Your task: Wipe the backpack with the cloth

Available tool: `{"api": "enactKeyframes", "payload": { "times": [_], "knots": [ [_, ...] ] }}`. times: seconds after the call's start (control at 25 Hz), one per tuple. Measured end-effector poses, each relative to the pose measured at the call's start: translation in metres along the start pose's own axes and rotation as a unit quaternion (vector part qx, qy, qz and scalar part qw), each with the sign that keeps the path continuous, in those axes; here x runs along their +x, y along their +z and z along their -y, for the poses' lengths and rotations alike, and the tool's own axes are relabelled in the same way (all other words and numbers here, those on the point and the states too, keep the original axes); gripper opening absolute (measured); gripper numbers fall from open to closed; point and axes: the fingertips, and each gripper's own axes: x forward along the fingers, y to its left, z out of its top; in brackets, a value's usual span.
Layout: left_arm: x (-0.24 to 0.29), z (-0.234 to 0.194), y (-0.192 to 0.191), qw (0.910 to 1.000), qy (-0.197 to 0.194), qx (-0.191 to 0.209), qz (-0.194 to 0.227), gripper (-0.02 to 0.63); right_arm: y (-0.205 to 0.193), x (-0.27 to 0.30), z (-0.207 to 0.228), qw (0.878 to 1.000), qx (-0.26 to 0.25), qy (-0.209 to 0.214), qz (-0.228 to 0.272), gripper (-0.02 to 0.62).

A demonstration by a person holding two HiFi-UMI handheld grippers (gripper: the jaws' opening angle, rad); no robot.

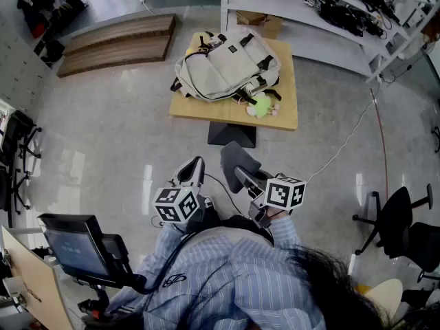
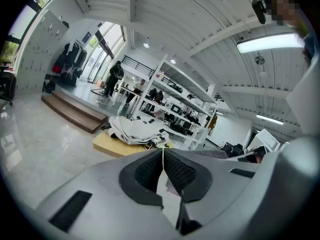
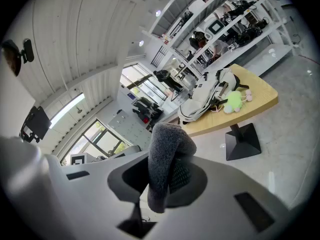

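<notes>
A light grey backpack point(image 1: 227, 66) with black straps lies on a small wooden table point(image 1: 285, 112), well ahead of both grippers; it also shows as the backpack point(image 2: 137, 129) in the left gripper view and the backpack point(image 3: 205, 100) in the right gripper view. My right gripper point(image 1: 242, 173) is shut on a dark grey cloth point(image 1: 238, 158), and that cloth point(image 3: 167, 159) folds over its jaws. My left gripper point(image 1: 193, 171) is shut with nothing in it, the pads touching. Both hang close to my body, above the floor.
A green plush toy point(image 1: 261, 105) lies on the table's near edge by the backpack. Wooden steps point(image 1: 120, 41) sit at the far left, white shelving point(image 1: 330, 12) behind the table. A black office chair point(image 1: 402, 218) stands at right, a monitor cart point(image 1: 79, 243) at near left.
</notes>
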Motion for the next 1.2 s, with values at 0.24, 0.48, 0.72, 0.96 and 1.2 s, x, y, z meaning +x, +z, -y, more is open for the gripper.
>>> {"api": "enactKeyframes", "payload": {
  "times": [0.24,0.48,0.72,0.96,1.2],
  "knots": [
    [0.001,0.003,0.004,0.9998,-0.013,0.016,-0.004,0.009,0.001,0.003,-0.004,1.000,-0.003,-0.005,0.002,0.057],
    [0.003,-0.002,0.000,0.9997,-0.014,0.018,-0.011,0.009,-0.001,0.006,-0.003,1.000,-0.001,-0.008,0.003,0.057],
    [0.005,-0.013,0.003,0.9997,-0.017,0.014,-0.011,0.009,0.003,0.014,0.001,1.000,0.019,-0.011,0.021,0.057],
    [0.007,-0.027,0.010,0.9994,-0.024,0.019,-0.013,0.009,0.001,0.027,0.000,1.000,0.011,-0.023,0.017,0.055],
    [0.010,-0.047,0.009,0.9980,-0.029,0.050,-0.027,0.009,0.004,0.043,0.004,0.999,0.004,-0.040,0.024,0.055]
  ]
}}
